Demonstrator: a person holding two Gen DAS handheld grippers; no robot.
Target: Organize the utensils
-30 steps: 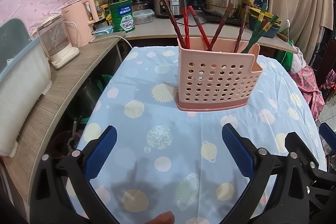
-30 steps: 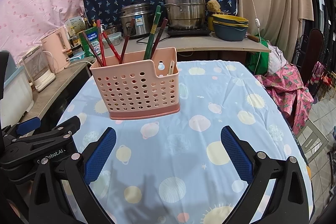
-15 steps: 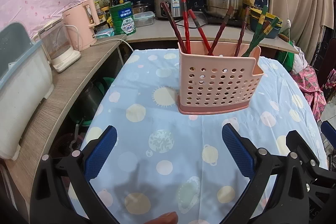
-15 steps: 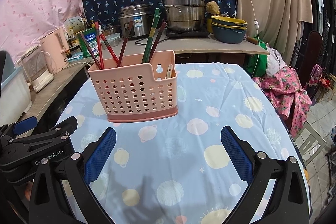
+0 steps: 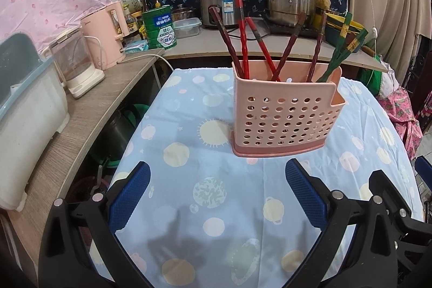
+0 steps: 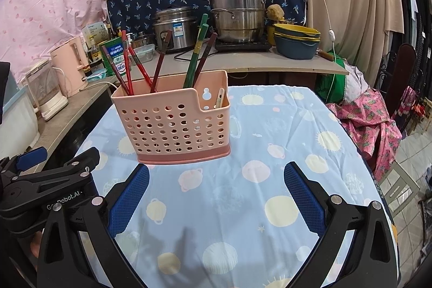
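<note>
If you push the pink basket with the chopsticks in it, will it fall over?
Probably it slides first: the pink basket has a wide flat base on the tablecloth. It looks like light, holey plastic. A high push might tip it, since the chopsticks lean tall above its rim.

Left gripper (image 5: 218,195) and right gripper (image 6: 216,193), black plastic frames, blue cross-hatched textured pads (image 6: 303,197), silver screw heads, white "Robot.AI" lettering on left gripper body

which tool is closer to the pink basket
Roughly level; the right tool looks slightly nearer, just in front of the pink basket. The left tool sits in front, towards its left. Both open, empty.
</note>
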